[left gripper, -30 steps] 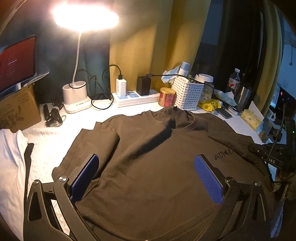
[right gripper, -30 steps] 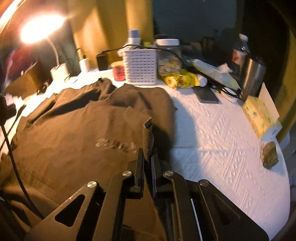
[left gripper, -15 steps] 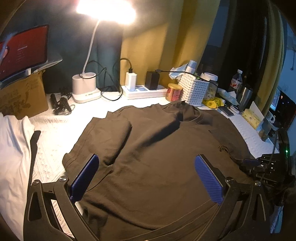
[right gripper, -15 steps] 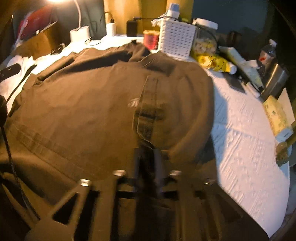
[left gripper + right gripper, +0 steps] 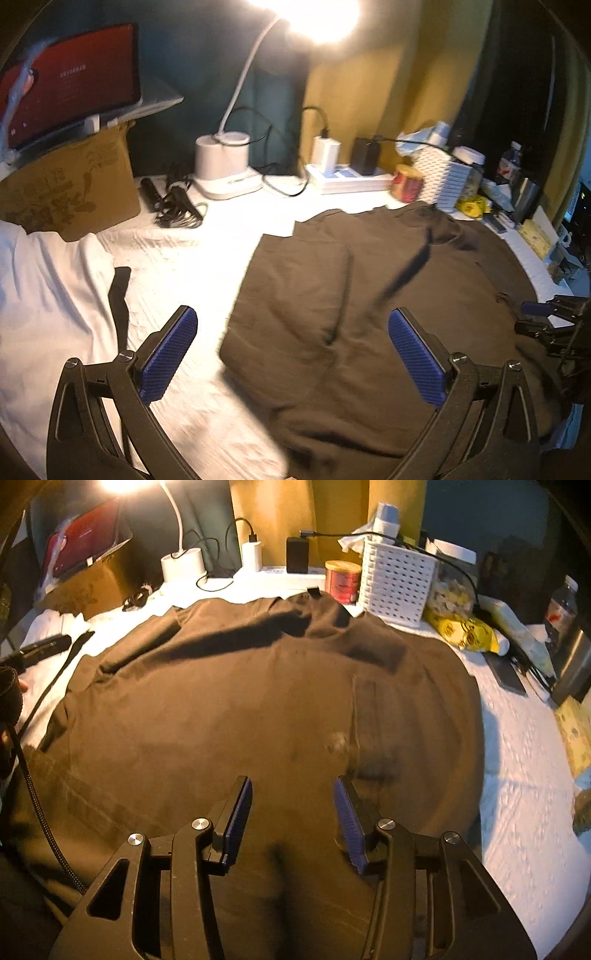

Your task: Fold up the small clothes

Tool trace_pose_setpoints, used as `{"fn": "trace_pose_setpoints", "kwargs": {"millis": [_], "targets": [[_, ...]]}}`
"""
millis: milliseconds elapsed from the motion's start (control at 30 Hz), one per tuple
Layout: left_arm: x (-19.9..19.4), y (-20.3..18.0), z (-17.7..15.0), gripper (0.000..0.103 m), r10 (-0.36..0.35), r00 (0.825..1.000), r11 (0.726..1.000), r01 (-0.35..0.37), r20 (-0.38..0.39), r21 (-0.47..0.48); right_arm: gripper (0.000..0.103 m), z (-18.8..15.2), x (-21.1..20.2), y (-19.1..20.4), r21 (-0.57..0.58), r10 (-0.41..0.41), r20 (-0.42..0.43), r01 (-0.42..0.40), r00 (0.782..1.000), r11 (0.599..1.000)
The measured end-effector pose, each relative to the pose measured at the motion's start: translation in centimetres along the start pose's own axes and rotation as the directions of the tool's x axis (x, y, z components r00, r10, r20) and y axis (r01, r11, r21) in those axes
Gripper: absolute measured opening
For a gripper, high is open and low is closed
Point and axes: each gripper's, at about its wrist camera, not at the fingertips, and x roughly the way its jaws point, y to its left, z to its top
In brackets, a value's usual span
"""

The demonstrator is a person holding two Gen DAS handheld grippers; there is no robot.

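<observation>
Item: work surface under a white textured cover (image 5: 524, 812), listed left to right. Far left: white cloth (image 5: 48, 295), bunched, with a cardboard box (image 5: 70, 192) behind it carrying a tablet with a red screen (image 5: 70, 81). Next: a bundle of black cable (image 5: 177, 206), then a white desk lamp (image 5: 223, 166), lit, its base on the cover. Next: white power strip (image 5: 351, 179) with a white and a black charger plugged in. Next: red tin (image 5: 342, 580), just beside a white perforated basket (image 5: 397, 581); a yellow packet (image 5: 461, 633) beyond that, and a steel cup (image 5: 524, 195) at the far right. Centre: dark brown T-shirt (image 5: 240, 709), spread flat on the cover, collar toward the tin, both sleeves folded inward over the body. Left gripper (image 5: 291, 354): jaws spread wide, blue pads empty, hovering over the shirt's left edge and the bare cover beside it. Right gripper (image 5: 293, 819): jaws have just been opening and now stand parted, nothing between the pads, poised above the shirt's lower body beside the folded-in right sleeve.
</observation>
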Motion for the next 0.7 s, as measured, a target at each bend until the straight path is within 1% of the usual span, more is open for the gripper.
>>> {"fn": "trace_pose_setpoints", "kwargs": {"millis": [133,233,300,333,400,533,600,633,667,700], "targets": [[2.6,2.0,0.7,0.101,-0.016,0.998,1.0,0.016,-0.066,-0.012,0.049,1.2,0.6,0.3,0.019,-0.011,0.003,0.011,1.0,1.0],[4.1,2.4,0.9,0.1,-0.038,0.994,0.999,0.04,-0.106,0.014,0.049,1.7,1.0,0.3,0.035,-0.024,-0.001,0.024,1.0,0.999],[5.1,2.5,0.9,0.095,-0.06,0.988,0.998,0.063,-0.144,0.016,0.049,1.9,1.1,0.2,0.044,-0.034,-0.005,0.034,0.999,0.998],[5.5,2.5,0.7,0.091,-0.068,0.984,0.997,0.072,-0.163,0.015,0.049,2.0,1.2,0.0,0.049,-0.04,-0.006,0.04,0.999,0.998],[6.3,2.3,0.2,0.086,-0.064,0.978,0.997,0.071,-0.197,0.031,0.049,2.2,1.2,-0.3,0.058,-0.051,-0.006,0.051,0.999,0.997],[6.6,0.8,-0.5,0.082,-0.018,0.981,0.99,0.044,-0.194,0.13,0.049,2.2,1.3,-0.9,0.079,-0.059,-0.003,0.059,0.998,0.995],[6.4,-0.3,-0.9,0.067,-0.006,0.983,0.98,0.043,-0.186,0.192,0.049,2.1,1.4,-1.1,0.086,-0.056,-0.003,0.056,0.998,0.995],[6.3,-0.4,-0.8,0.046,-0.026,0.982,0.978,0.064,-0.188,0.199,0.049,2.1,1.4,-1.2,0.089,-0.055,-0.001,0.054,0.999,0.995],[6.3,-0.7,-0.8,0.03,-0.039,0.981,0.977,0.077,-0.188,0.2,0.049,2.0,1.4,-1.3,0.091,-0.051,0.002,0.051,0.999,0.995],[6.2,-0.9,-0.9,0.025,-0.053,0.98,0.976,0.091,-0.193,0.198,0.049,2.0,1.3,-1.4,0.092,-0.047,0.007,0.046,0.999,0.995]]}}
